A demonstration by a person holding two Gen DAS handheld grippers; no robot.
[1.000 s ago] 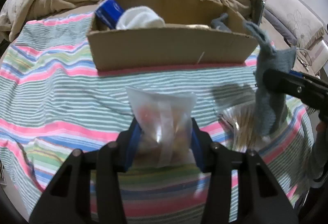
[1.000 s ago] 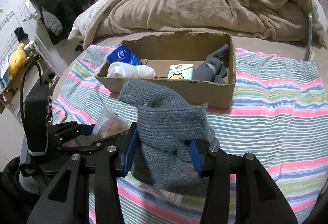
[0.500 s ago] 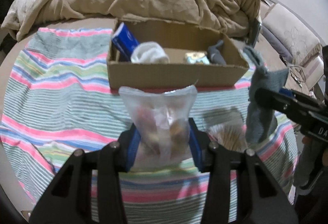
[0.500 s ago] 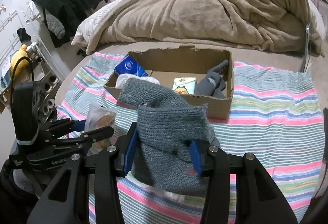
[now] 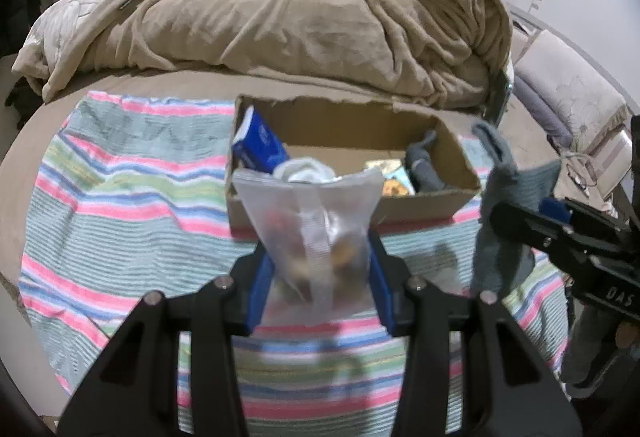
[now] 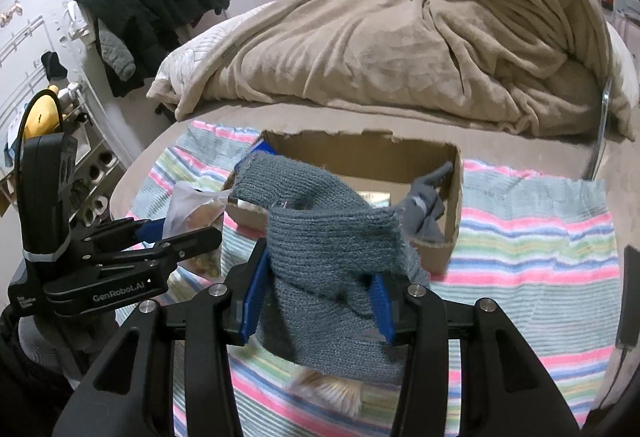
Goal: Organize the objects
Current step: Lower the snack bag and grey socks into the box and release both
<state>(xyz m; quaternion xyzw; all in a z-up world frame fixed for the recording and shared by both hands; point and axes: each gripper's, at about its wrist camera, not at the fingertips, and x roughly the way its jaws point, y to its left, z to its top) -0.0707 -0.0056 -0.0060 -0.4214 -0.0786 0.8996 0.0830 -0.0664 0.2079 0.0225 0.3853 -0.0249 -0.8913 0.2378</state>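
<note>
Both items look ready to go into the cardboard box (image 5: pixel 436 207), so the sensible way to finish this step is to carry each one over the near wall before letting go, and to lower one at a time so the two tools do not crowd each other above the opening. The left gripper (image 5: pixel 320 273) is clenched on a clear plastic bag (image 5: pixel 312 221) of small items, which stands up between the blue fingers (image 5: pixel 258 289) and hangs in front of the box's near wall, above the striped cloth (image 5: pixel 120 197) on the bed. The right gripper (image 6: pixel 316 301) is clamped on a grey knitted glove (image 6: pixel 332 237), which droops over and below its fingers, short of the box. The box already holds a blue packet (image 5: pixel 260 145), something white and a grey glove (image 6: pixel 426 209), so aim for the free middle.
</note>
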